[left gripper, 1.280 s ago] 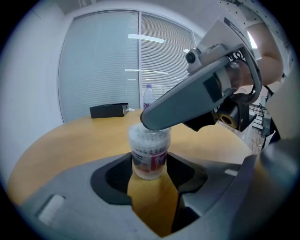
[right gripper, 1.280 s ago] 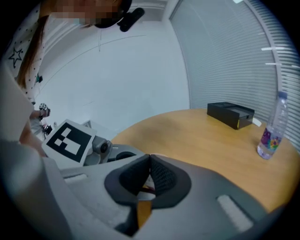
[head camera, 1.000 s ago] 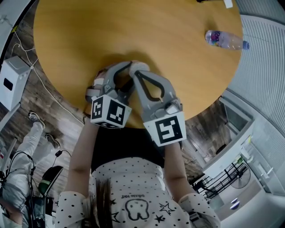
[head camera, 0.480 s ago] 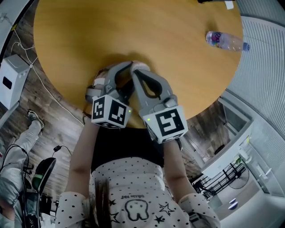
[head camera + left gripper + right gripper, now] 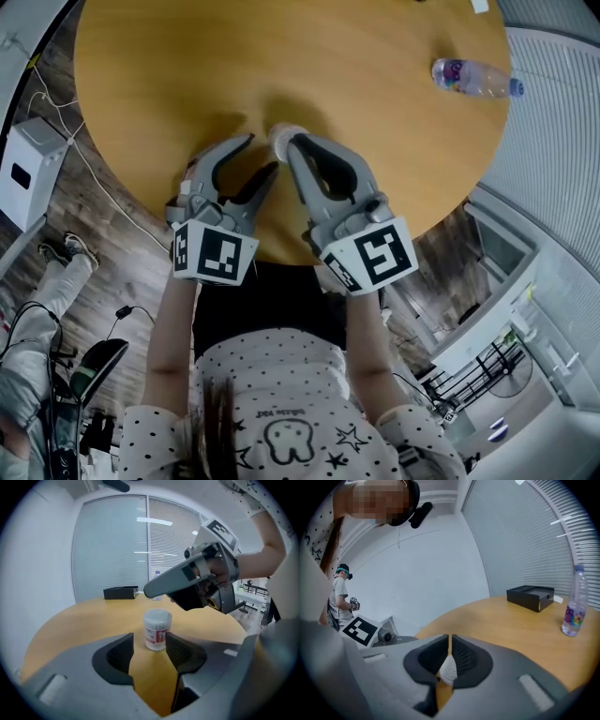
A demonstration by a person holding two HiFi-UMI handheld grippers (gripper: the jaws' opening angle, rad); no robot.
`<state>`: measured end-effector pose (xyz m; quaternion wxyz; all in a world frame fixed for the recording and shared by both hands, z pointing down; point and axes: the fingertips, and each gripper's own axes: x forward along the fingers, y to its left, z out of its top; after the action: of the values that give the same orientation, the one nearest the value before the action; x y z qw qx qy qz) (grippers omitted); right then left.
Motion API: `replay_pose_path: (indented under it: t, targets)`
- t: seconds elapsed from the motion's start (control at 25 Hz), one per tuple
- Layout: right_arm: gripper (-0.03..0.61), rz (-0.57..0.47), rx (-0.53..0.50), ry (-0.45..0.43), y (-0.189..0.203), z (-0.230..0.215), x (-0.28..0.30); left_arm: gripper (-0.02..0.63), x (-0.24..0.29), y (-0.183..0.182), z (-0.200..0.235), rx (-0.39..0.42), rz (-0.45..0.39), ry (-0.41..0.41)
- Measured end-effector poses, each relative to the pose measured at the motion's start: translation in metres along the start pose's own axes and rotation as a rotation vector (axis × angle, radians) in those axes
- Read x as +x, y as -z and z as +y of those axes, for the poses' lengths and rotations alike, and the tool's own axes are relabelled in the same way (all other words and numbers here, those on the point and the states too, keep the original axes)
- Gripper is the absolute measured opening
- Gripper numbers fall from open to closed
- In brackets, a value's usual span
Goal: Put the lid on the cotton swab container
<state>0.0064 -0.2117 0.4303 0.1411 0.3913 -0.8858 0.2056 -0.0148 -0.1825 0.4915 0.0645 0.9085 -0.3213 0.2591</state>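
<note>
One cotton swab container (image 5: 287,139) stands upright on the round wooden surface (image 5: 187,75), towards the person's edge of it. It has a pale body with a red-printed label. Its one lid (image 5: 157,617) looks to be seated on top, a cloudy white cap.

There are two grippers, one on either side of it. In the head view the right gripper (image 5: 296,146) has its tips just beside the container's rim. Whether they touch it cannot be told from there. In the right gripper view its jaws stand only a narrow slit apart and have just been opening. A single white, textured patch shows low in the gap where the pads widen. The pads do not seem to press on it.

The left gripper (image 5: 260,156) sits just to the container's left. Its jaws are wide apart, having just closed a little. In the left gripper view the container (image 5: 157,630) stands in line with the gap, just past the tips, and touches neither pad. One finger of the right gripper (image 5: 154,588) reaches in above it.

Further out on the surface, well apart from the container, are one water bottle (image 5: 473,81) lying near the far right edge and one black box (image 5: 532,597). A second person (image 5: 340,597) stands in the room's background.
</note>
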Motion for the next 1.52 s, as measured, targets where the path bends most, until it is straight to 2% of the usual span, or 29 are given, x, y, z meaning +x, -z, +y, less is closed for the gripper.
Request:
replay_pose_path:
  t: [0.2, 0.4, 0.56, 0.72, 0.92, 1.24, 1.52]
  targets:
    - [0.005, -0.050, -0.073, 0.068, -0.019, -0.003, -0.015, 0.162, -0.021, -0.019, 0.004, -0.016, -0.051, -0.037]
    - [0.005, -0.051, -0.073, 0.093, -0.027, 0.001, -0.030, 0.074, -0.044, -0.050, 0.014, -0.040, -0.146, -0.076]
    - [0.005, -0.073, -0.072, 0.129, -0.040, 0.006, -0.047, 0.015, -0.059, -0.068, 0.022, -0.047, -0.184, -0.109]
    - [0.005, -0.120, -0.067, 0.176, -0.058, 0.011, -0.067, 0.011, -0.075, -0.087, 0.027, -0.069, -0.224, -0.128]
    - [0.005, -0.205, -0.061, 0.242, -0.083, 0.020, -0.101, 0.011, -0.102, -0.120, 0.027, -0.054, -0.303, -0.151]
    - [0.003, -0.319, -0.029, 0.304, -0.117, 0.026, -0.182, 0.009, -0.148, -0.168, 0.010, -0.144, -0.391, -0.222]
    - [0.004, -0.408, -0.060, 0.341, -0.135, 0.051, -0.265, 0.009, -0.206, -0.193, -0.017, -0.116, -0.471, -0.279]
